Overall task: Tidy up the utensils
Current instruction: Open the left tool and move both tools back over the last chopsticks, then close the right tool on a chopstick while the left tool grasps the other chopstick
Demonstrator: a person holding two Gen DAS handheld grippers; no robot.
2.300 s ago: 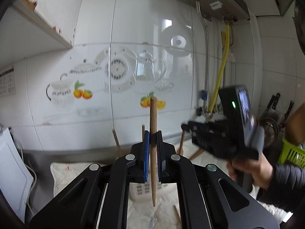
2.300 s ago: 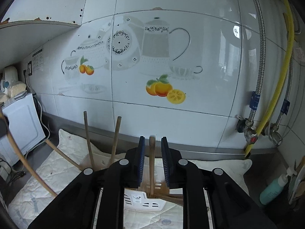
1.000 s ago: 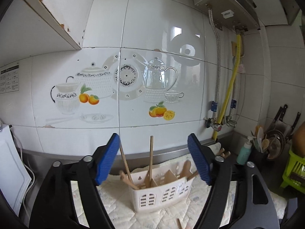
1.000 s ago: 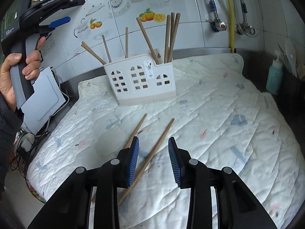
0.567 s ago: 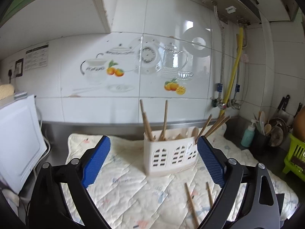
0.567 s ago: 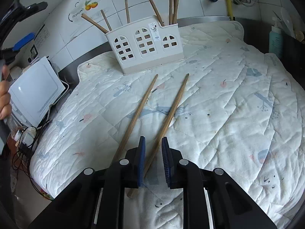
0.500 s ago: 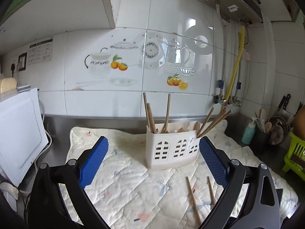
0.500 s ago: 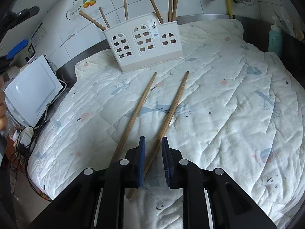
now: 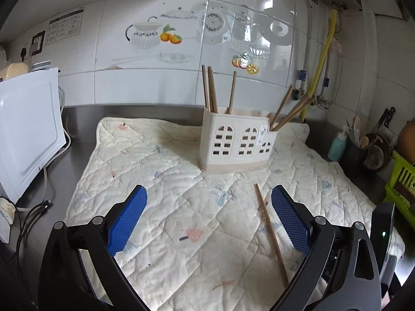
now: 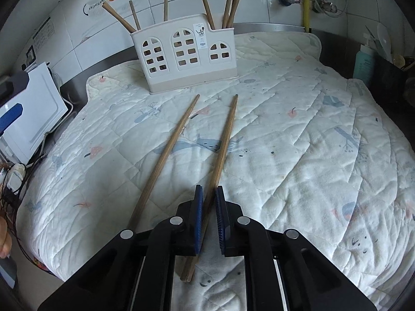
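1. The right gripper [image 10: 207,207] has just been closing and is now clamped on the right-hand chopstick [image 10: 223,150] near its thick end — the stick runs straight ahead between the blue pads, so it should lift in line with the fingers.

2. The other loose chopstick [image 10: 166,155] lies just left of that gripper on the quilted mat [image 10: 311,142], apart from the held one; the two splay slightly, leaving room to take one alone.

3. Ahead of both grippers stands the white utensil caddy [image 10: 184,59], upright on the mat, with several chopsticks already leaning in its compartments — most likely the destination for the held stick.

4. The left gripper [image 9: 207,217] has its jaws spread wide with nothing clamped; a loose chopstick [image 9: 269,230] lies on the mat just inside its right pad.

5. The mat covers the desk [image 9: 77,153], probably to keep the sticks from rolling.
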